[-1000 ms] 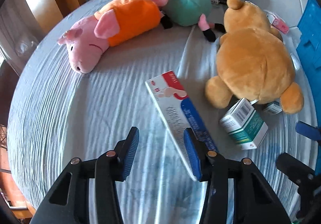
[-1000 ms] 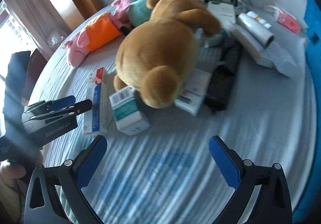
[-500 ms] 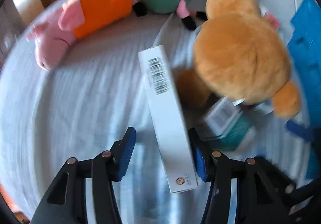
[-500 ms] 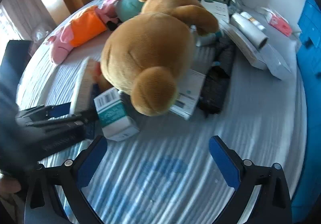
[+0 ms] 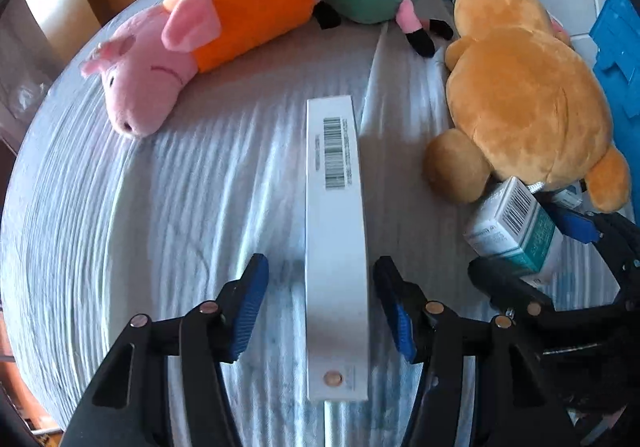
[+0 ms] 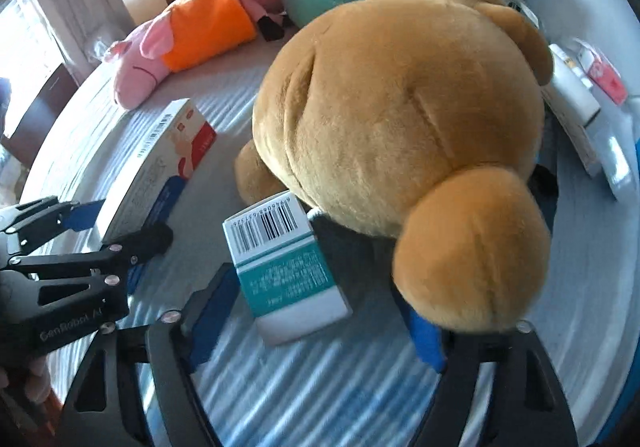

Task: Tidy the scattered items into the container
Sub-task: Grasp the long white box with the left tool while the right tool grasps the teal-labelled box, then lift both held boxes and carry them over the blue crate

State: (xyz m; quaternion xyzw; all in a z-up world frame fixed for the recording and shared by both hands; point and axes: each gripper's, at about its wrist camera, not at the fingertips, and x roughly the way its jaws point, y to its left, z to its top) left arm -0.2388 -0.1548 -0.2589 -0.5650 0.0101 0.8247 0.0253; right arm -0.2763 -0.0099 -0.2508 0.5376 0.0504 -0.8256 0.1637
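Straddling the long box (image 5: 336, 247), left tongs (image 5: 320, 307) gape, pads clear.

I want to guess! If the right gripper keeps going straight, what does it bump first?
Probably the teal-and-white box, already between the right gripper and its open jaws; the teddy bear's foot crowds one side.

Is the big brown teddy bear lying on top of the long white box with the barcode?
No, the teddy bear lies beside the long white box, with bare striped sheet between them.
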